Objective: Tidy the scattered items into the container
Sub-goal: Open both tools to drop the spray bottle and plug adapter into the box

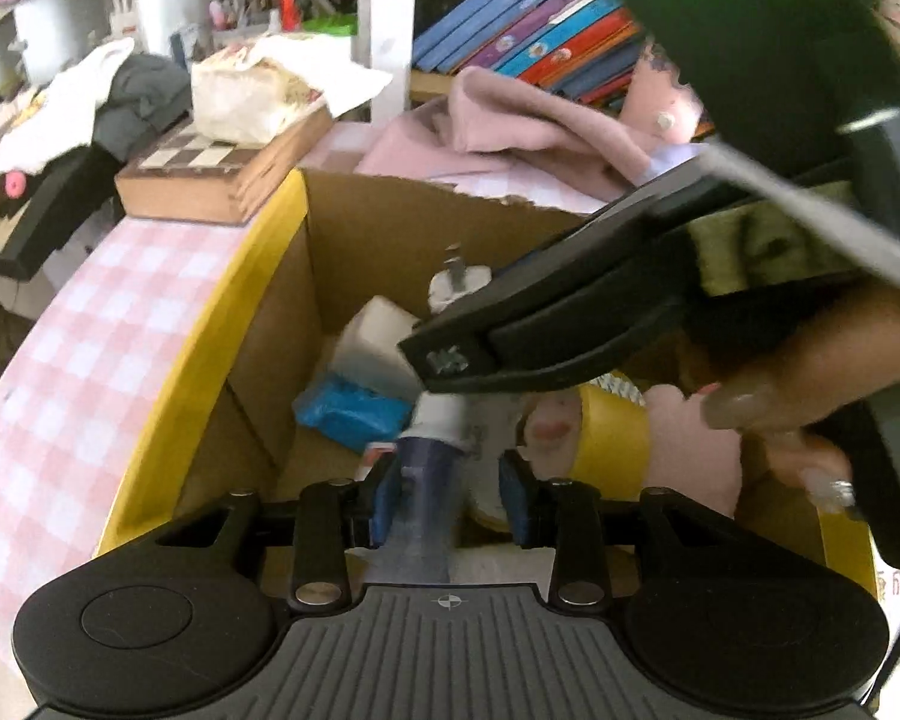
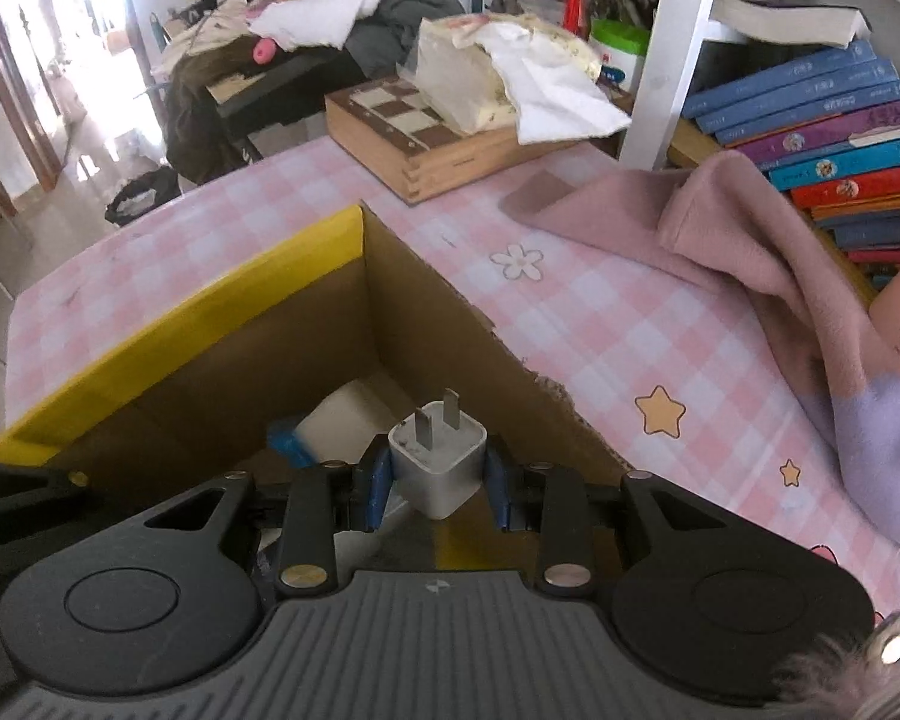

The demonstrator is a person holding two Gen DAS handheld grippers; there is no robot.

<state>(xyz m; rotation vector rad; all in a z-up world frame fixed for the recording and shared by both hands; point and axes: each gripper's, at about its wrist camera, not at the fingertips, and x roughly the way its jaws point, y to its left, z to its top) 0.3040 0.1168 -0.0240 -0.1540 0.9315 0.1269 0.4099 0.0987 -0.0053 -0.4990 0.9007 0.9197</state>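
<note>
Left wrist view: the left gripper [image 1: 450, 489] is hanging over the open box [image 1: 390, 222], its blue fingers [image 1: 384, 498] spread apart with a clear bottle [image 1: 426, 480] lying between them; the left pad seems to be touching it, the right one is standing off, so the fingers are not pinching it. Down in the box a white block [image 1: 375, 342], a blue packet [image 1: 351, 411], a yellow tape roll [image 1: 612, 441] and something pink [image 1: 696, 450] are lying together. The right gripper [image 1: 570, 312] is reaching in from the right, crossing above the contents, with the person's hand [image 1: 810, 372] wrapped under it. The box's yellow-taped rim is sitting on the pink checked bench [image 1: 90, 330]. A chess box [image 1: 222, 168], a pink cloth [image 1: 510, 132] and a row of books [image 1: 540, 24] are lying behind.

Right wrist view: the right gripper [image 2: 435, 489] is pinching a white charger [image 2: 438, 462] between its blue fingers [image 2: 373, 492], prongs pointing up and away, and holding it over the box [image 2: 210, 360] near the far right wall. Below it the white block [image 2: 342, 420] and the blue packet [image 2: 288, 447] are resting on the box floor. The bench [image 2: 570, 312] is running to the right, with the pink cloth [image 2: 750, 240] draped on it, the chess box [image 2: 438, 138] farther back and the books [image 2: 840, 132] on the shelf.
</note>
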